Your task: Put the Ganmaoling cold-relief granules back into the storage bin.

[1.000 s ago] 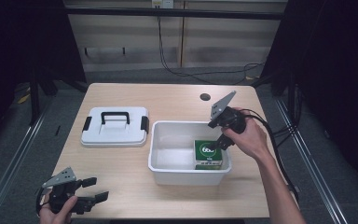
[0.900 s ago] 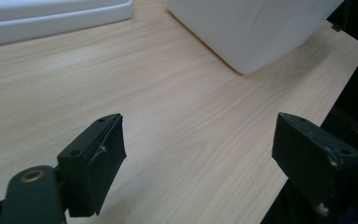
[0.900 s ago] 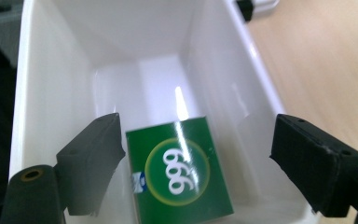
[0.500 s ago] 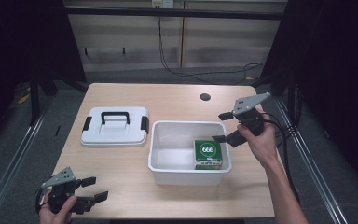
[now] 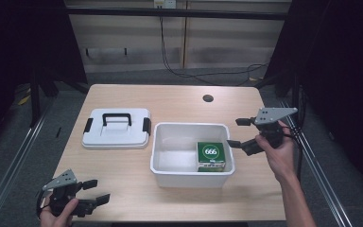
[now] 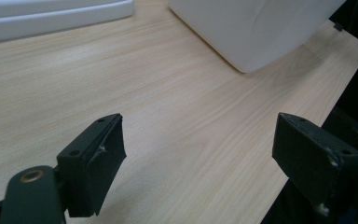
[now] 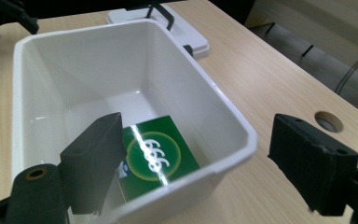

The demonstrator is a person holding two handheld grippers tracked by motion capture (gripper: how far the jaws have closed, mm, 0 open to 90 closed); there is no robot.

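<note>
Green box (image 5: 211, 152) lies inside white tub (image 5: 170, 174). Right hand-held gripper (image 5: 238, 132) just beside tub's right rim, jaws apart, empty. Left hand-held gripper (image 5: 97, 191) well left of tub, jaws apart, empty.

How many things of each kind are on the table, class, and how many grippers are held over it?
White bin: 1
White lid with black handle: 1
Green box, lying in the bin: 1
Grippers: 2, the left gripper and the right gripper, both open and empty
Total: 5
</note>
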